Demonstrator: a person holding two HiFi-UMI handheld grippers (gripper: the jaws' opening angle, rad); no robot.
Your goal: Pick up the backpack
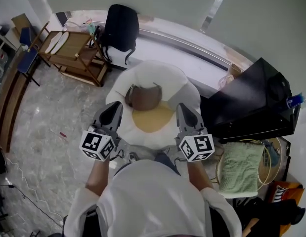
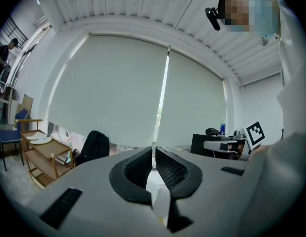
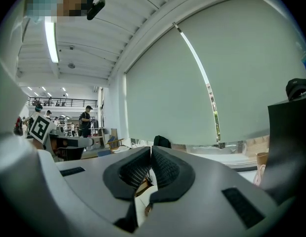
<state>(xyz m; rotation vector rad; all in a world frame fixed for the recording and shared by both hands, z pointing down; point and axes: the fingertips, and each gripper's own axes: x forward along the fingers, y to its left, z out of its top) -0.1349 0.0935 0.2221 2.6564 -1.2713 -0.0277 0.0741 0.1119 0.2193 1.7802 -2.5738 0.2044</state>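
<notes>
The black backpack [image 1: 121, 27] stands upright on the floor against the low window ledge, far ahead of me. It shows small in the left gripper view [image 2: 93, 147] and in the right gripper view [image 3: 161, 141], beyond the jaws. My left gripper [image 1: 116, 106] and right gripper [image 1: 182, 107] are held side by side in front of the person's chest and point level toward the window. Both are shut with nothing between their jaws: the left gripper [image 2: 153, 153] and the right gripper [image 3: 150, 153] each show their pads pressed together. Both are well short of the backpack.
A round white chair with a tan seat [image 1: 152, 81] stands between me and the backpack. A wooden shelf cart [image 1: 73, 53] is left of the backpack. A black desk [image 1: 249, 102] and a green towel on a round stool [image 1: 240, 168] are at the right. People stand in the far hall [image 3: 85, 120].
</notes>
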